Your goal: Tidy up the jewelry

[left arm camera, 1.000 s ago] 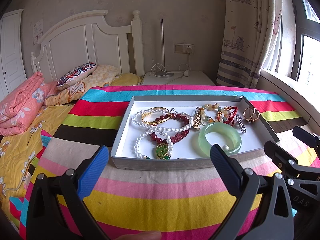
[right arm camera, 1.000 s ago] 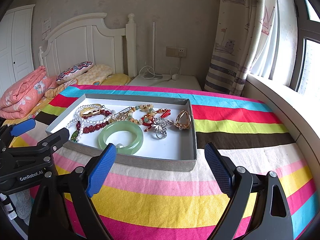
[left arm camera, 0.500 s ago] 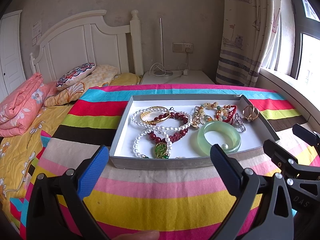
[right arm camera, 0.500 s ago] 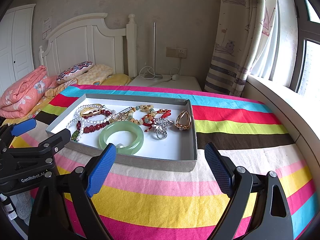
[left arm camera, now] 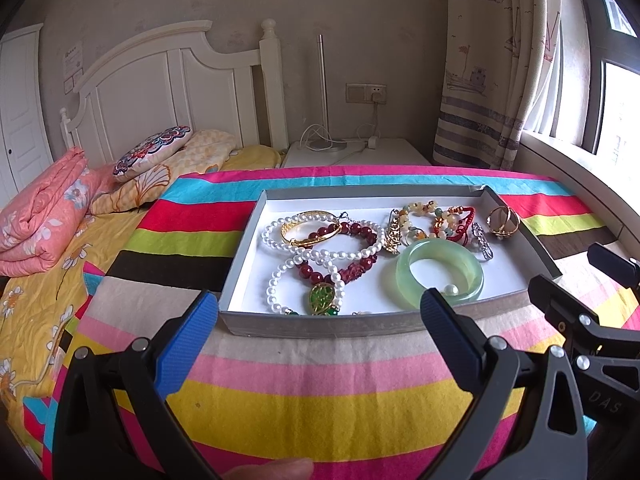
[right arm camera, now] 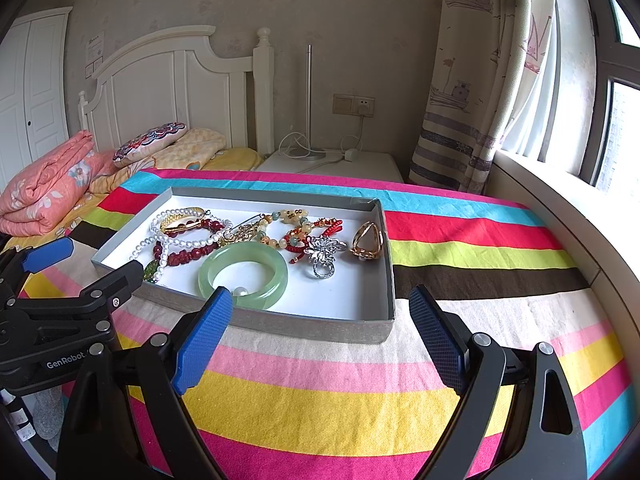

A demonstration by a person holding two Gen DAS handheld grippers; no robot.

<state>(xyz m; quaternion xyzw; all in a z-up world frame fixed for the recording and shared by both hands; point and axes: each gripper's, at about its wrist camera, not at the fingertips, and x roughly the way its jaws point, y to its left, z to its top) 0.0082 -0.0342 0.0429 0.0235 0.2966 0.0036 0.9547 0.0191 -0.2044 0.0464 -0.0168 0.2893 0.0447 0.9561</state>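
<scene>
A shallow grey tray (left arm camera: 248, 252) (right arm camera: 390, 280) with a white floor lies on a striped cloth and holds jumbled jewelry. In it are a pale green jade bangle (left arm camera: 440, 274) (right arm camera: 243, 274), pearl strands (left arm camera: 316, 254) (right arm camera: 160, 232), a dark red bead bracelet (left arm camera: 352, 270), a gold bangle (left arm camera: 310, 229) (right arm camera: 180, 224), a gold ring (left arm camera: 503, 222) (right arm camera: 368, 240) and a silver brooch (right arm camera: 325, 254). My left gripper (left arm camera: 318, 312) hovers open just short of the tray's near wall. My right gripper (right arm camera: 320, 308) is open too, before the tray's near right corner. Neither holds anything.
The striped cloth (left arm camera: 320, 384) (right arm camera: 480, 264) covers a table beside a bed with a folded pink quilt (left arm camera: 44, 216) and pillows (left arm camera: 152, 152). A white nightstand (left arm camera: 352, 154) with a lamp pole stands behind. A curtain (right arm camera: 472, 80) and window sill (right arm camera: 560, 200) run along the right.
</scene>
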